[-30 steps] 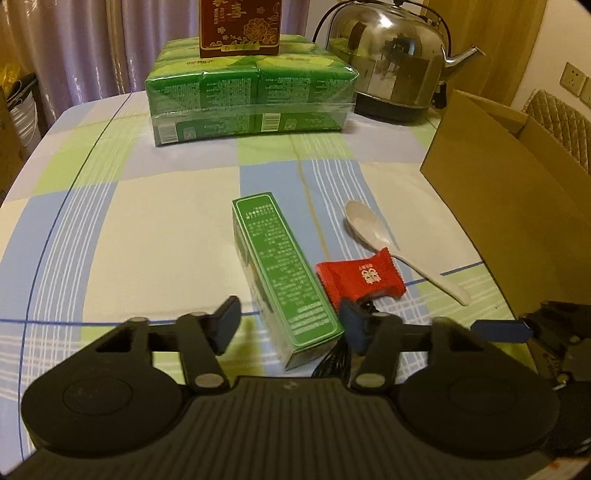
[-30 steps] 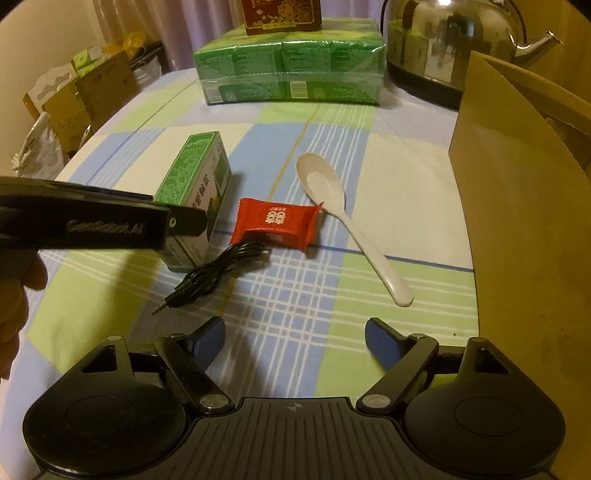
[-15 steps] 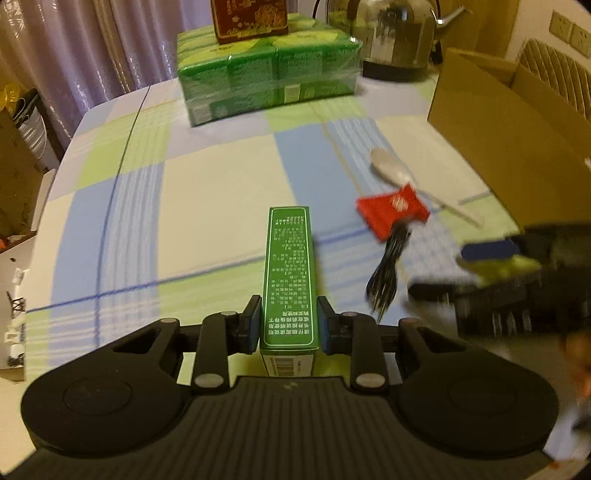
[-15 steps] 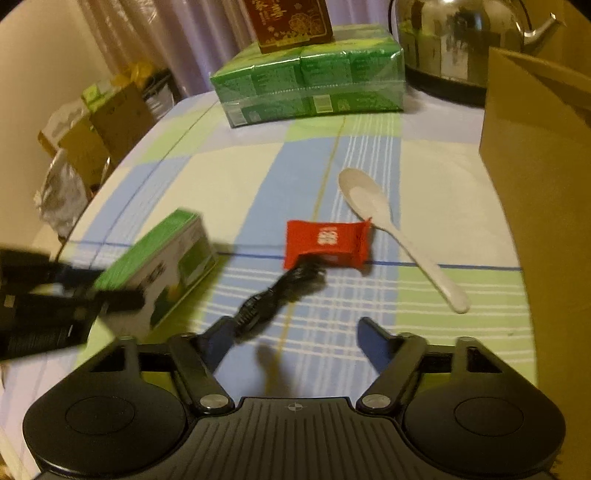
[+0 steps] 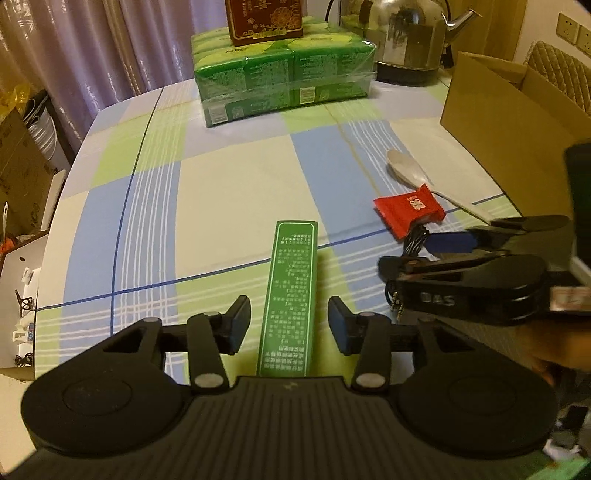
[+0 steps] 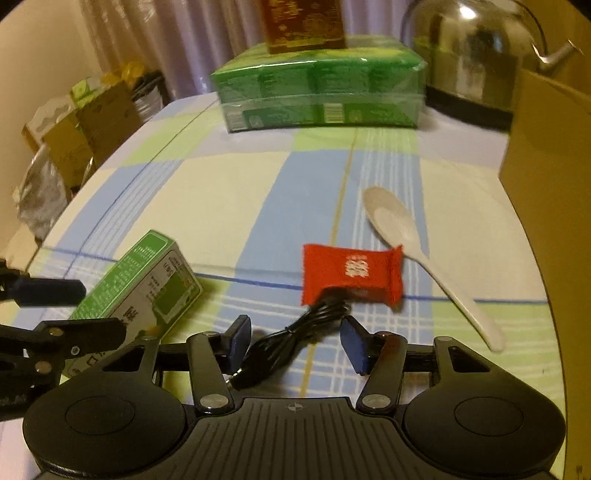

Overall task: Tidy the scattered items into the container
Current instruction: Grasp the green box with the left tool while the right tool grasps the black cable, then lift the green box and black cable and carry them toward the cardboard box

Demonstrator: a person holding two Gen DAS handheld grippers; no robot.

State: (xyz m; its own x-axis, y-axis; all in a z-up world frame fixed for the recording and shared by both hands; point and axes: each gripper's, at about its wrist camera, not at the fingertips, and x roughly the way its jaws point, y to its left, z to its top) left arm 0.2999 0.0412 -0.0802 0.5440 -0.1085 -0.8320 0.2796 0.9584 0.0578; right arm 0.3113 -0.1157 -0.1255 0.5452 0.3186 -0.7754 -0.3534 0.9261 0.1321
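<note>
A long green box (image 5: 291,295) lies on the checked tablecloth between the fingers of my left gripper (image 5: 289,323), which is open with a gap on each side. My right gripper (image 6: 295,341) is open too and straddles a coiled black cable (image 6: 280,350). One end of the cable is tucked under a red candy packet (image 6: 351,275). A white spoon (image 6: 395,221) lies just right of the packet. The cardboard container (image 5: 509,122) stands at the right. The left wrist view shows the right gripper (image 5: 461,254) low over the cable (image 5: 415,240).
A wrapped pack of green tissue boxes (image 5: 284,77) carries a dark red box (image 5: 264,18) at the table's far end, beside a steel kettle (image 5: 410,37). Cardboard boxes (image 5: 18,173) and clutter sit on the floor past the left table edge.
My left gripper's fingers were pressed on the green box half a second ago and now stand apart around it. My right gripper has moved forward over the black cable.
</note>
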